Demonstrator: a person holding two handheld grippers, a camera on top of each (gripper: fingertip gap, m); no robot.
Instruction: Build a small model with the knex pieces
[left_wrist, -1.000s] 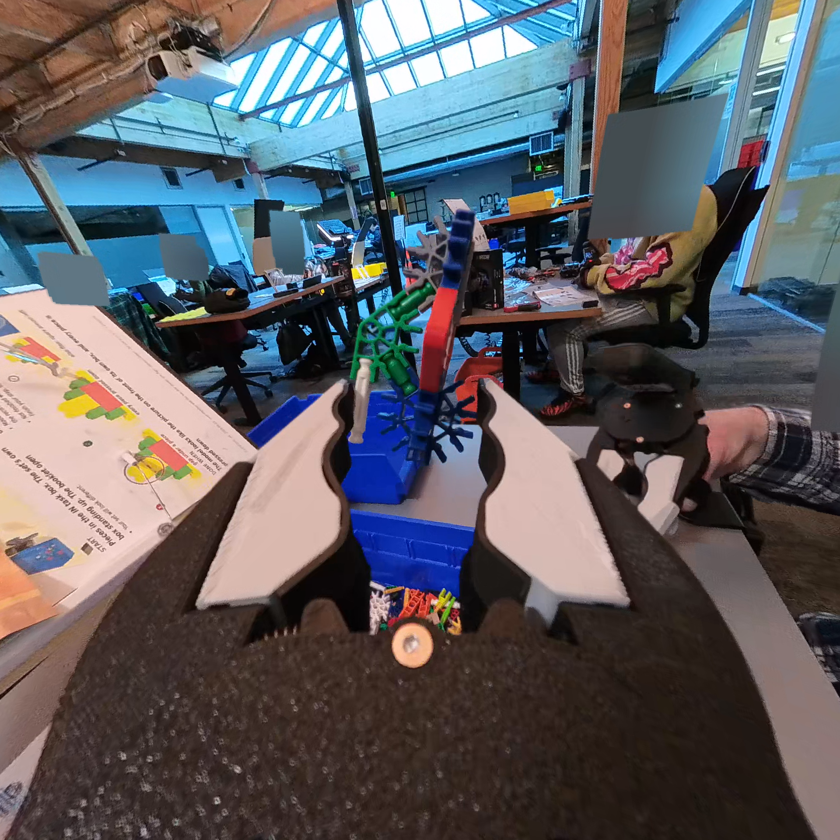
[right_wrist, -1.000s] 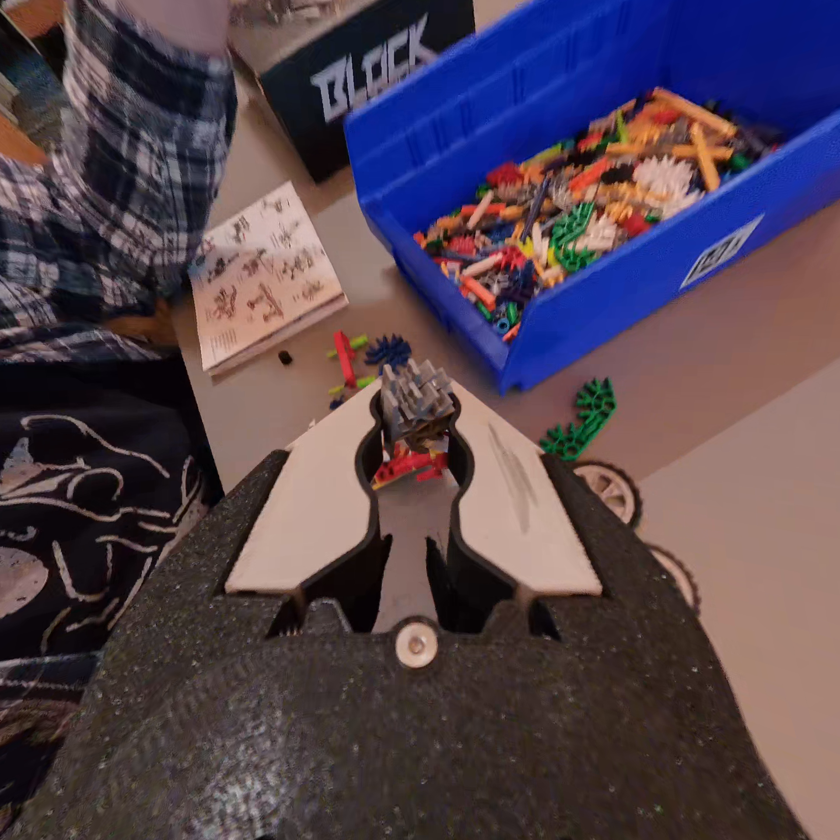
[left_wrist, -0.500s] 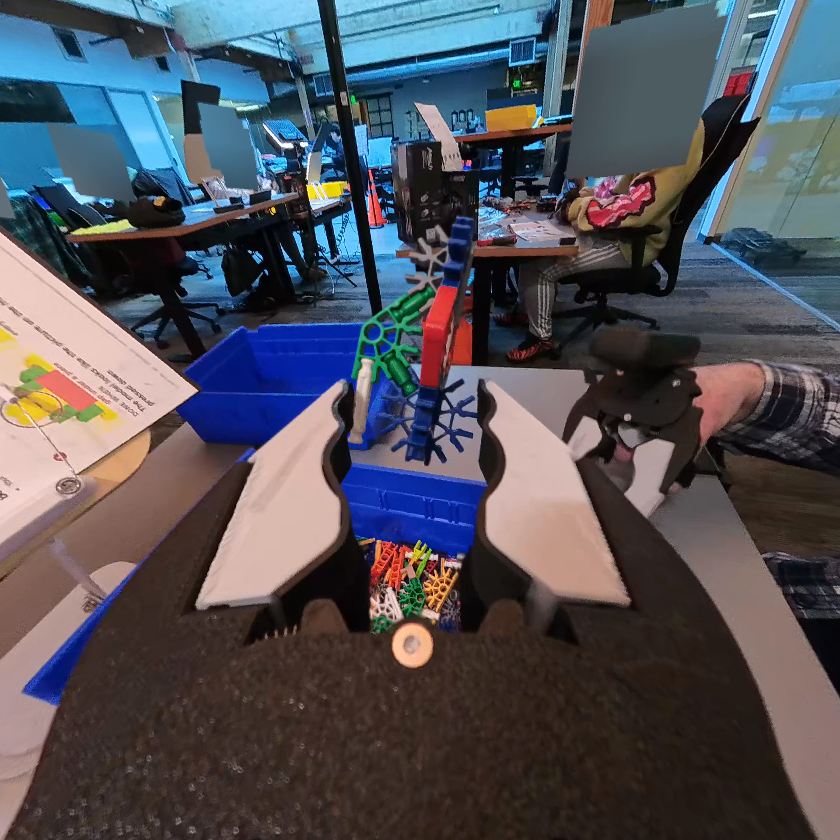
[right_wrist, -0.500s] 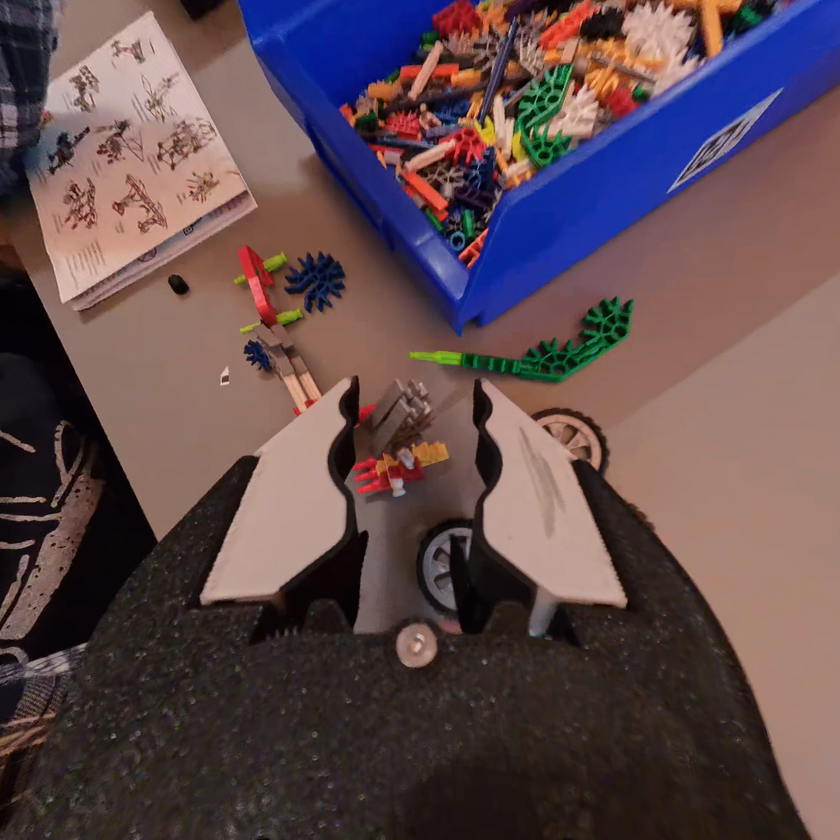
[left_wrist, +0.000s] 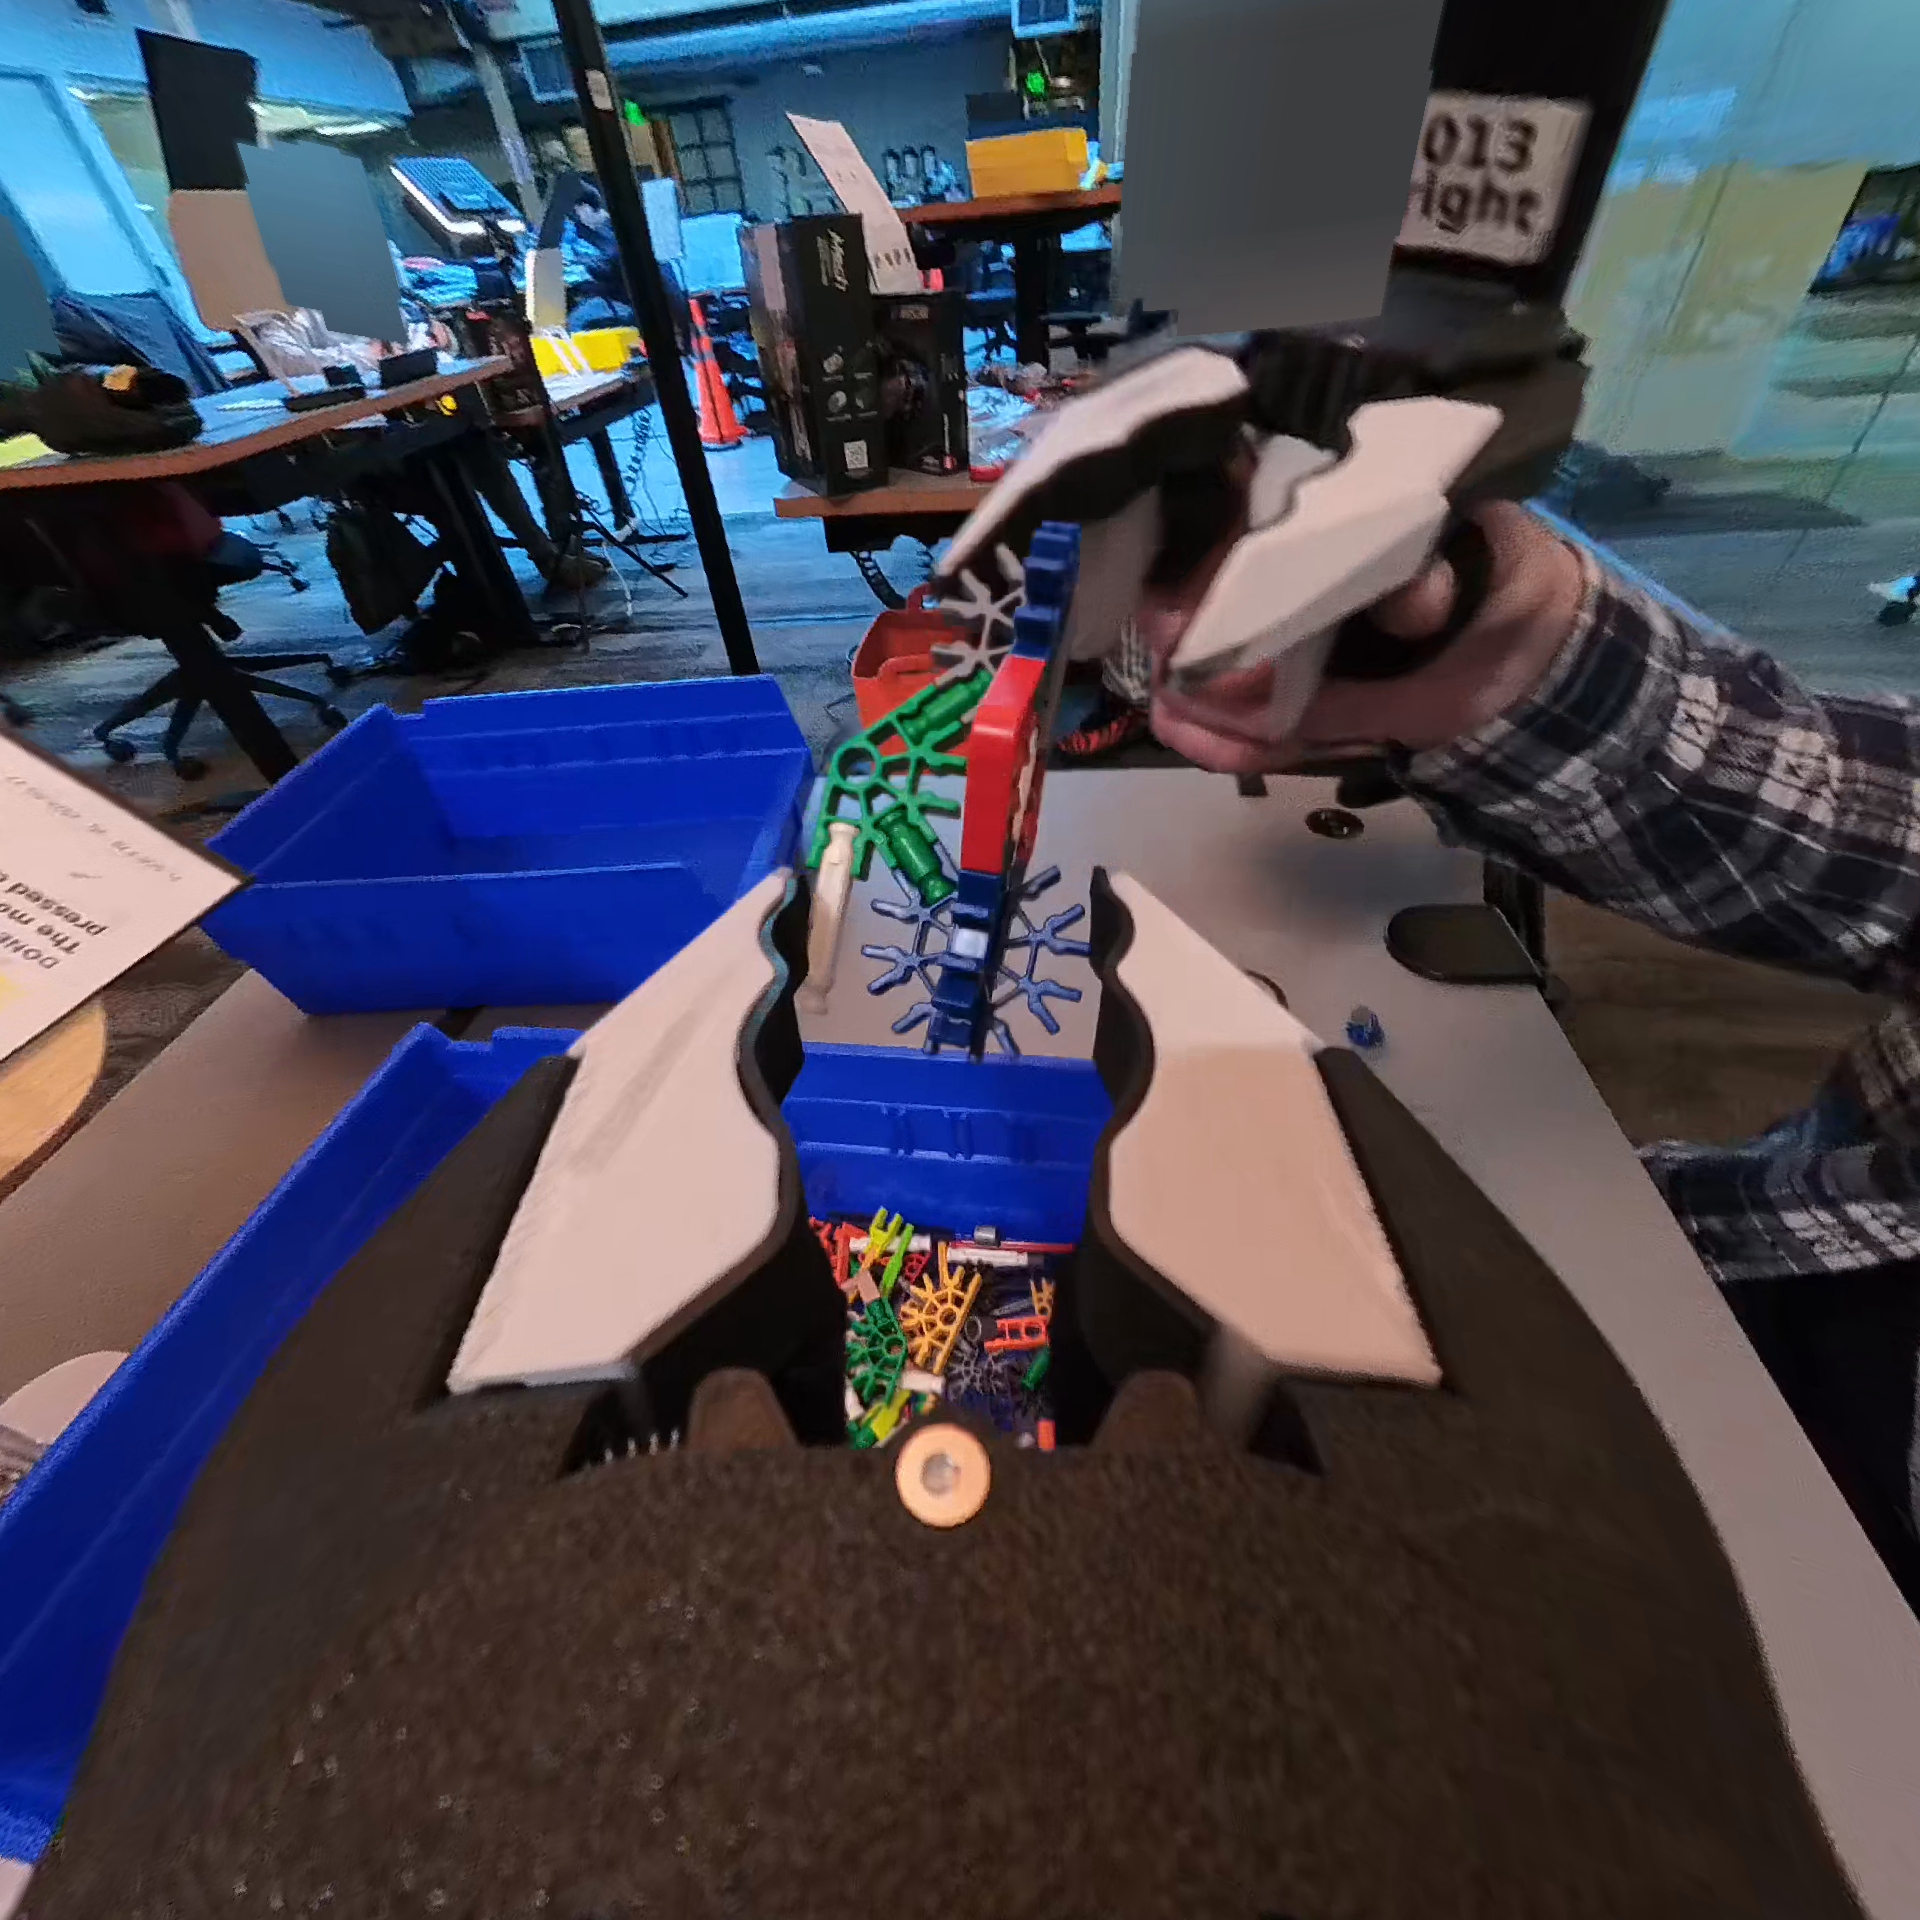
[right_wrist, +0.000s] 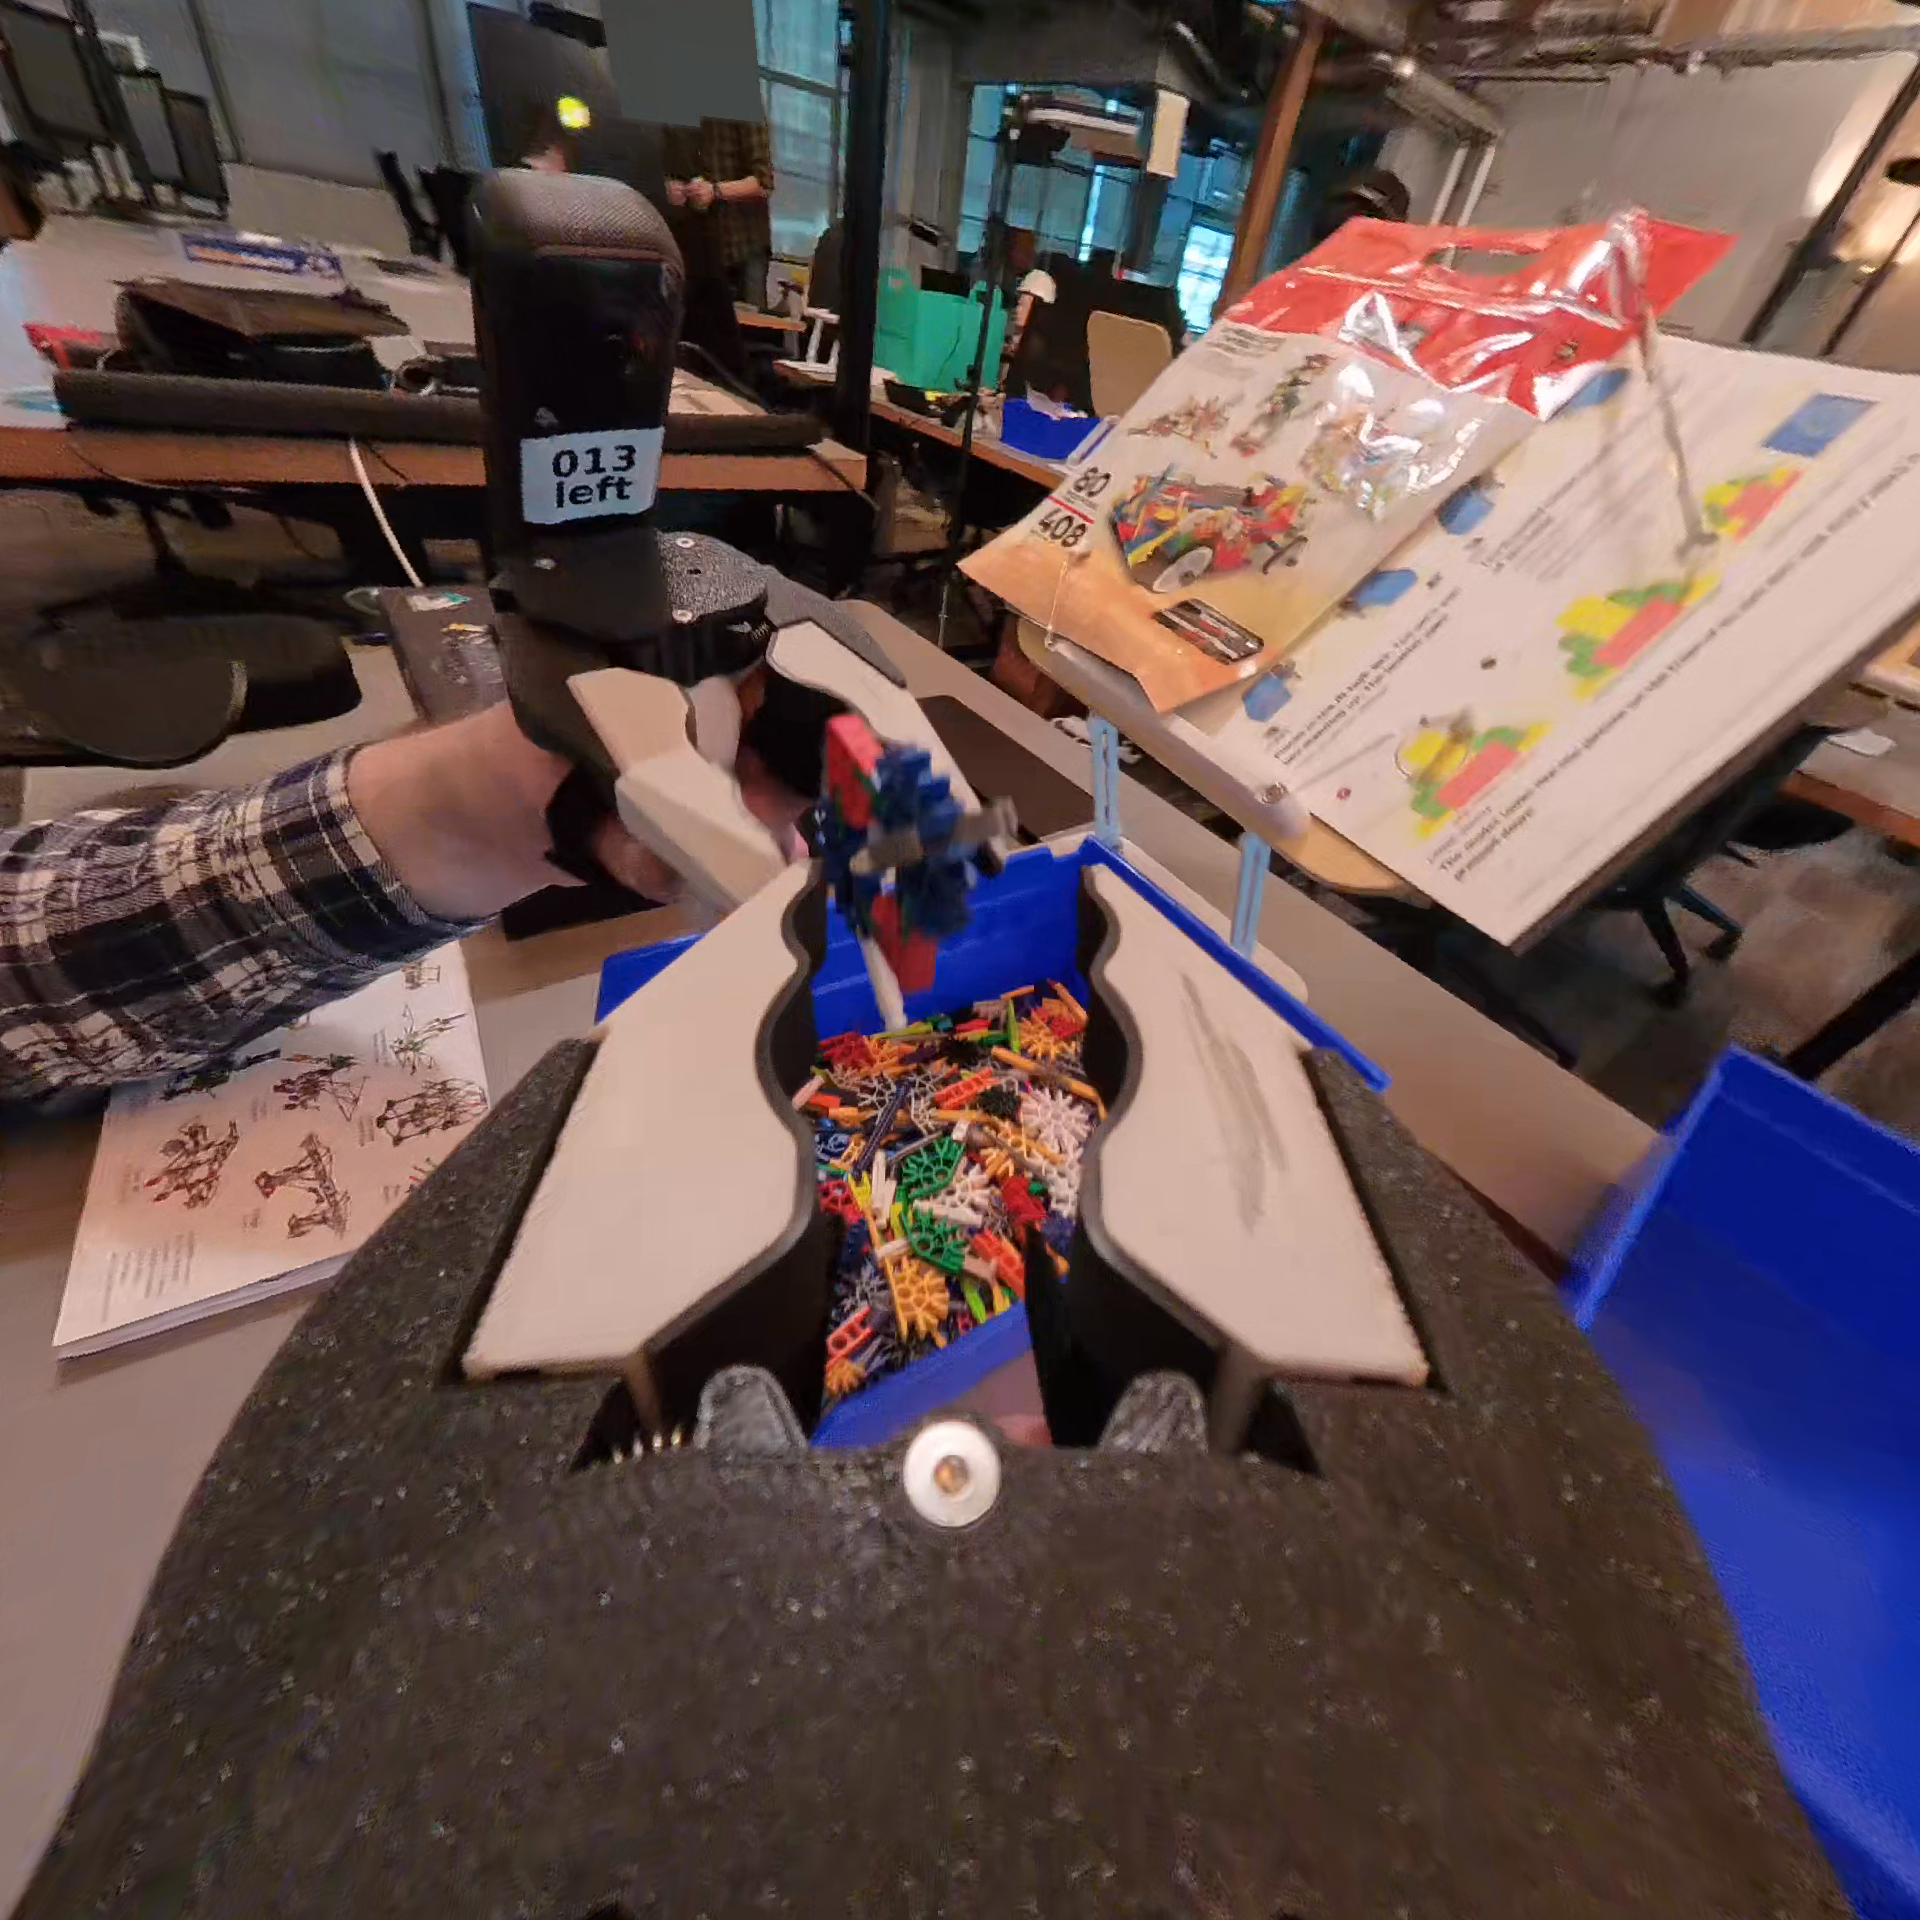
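My left gripper (left_wrist: 945, 894) is shut on a construction-toy assembly (left_wrist: 997, 769) of red, blue, green, grey and white pieces and holds it upright above a blue bin (left_wrist: 935, 1122) full of loose coloured pieces. My right gripper (left_wrist: 1070, 623) is open and empty, and comes in from the upper right with its fingertips around the assembly's top. In the right wrist view, the right gripper (right_wrist: 951, 883) is open over the bin (right_wrist: 1226, 966), with the assembly (right_wrist: 894, 831) just beyond its fingertips, held by the left gripper (right_wrist: 831, 810).
A second blue bin (left_wrist: 499, 831) stands behind on the grey table and shows at the right in the right wrist view (right_wrist: 1766, 1299). An instruction booklet (right_wrist: 270, 1164) lies at the left. A tilted stand holds a printed sheet (right_wrist: 1621, 644) and a toy bag (right_wrist: 1351, 436). My right fingertips sit around 5 centimeters from my left ones.
My right gripper let go of a small grey, red and yellow piece on the table, then rose to the assembly. My left gripper kept its hold and tipped down over the bin.
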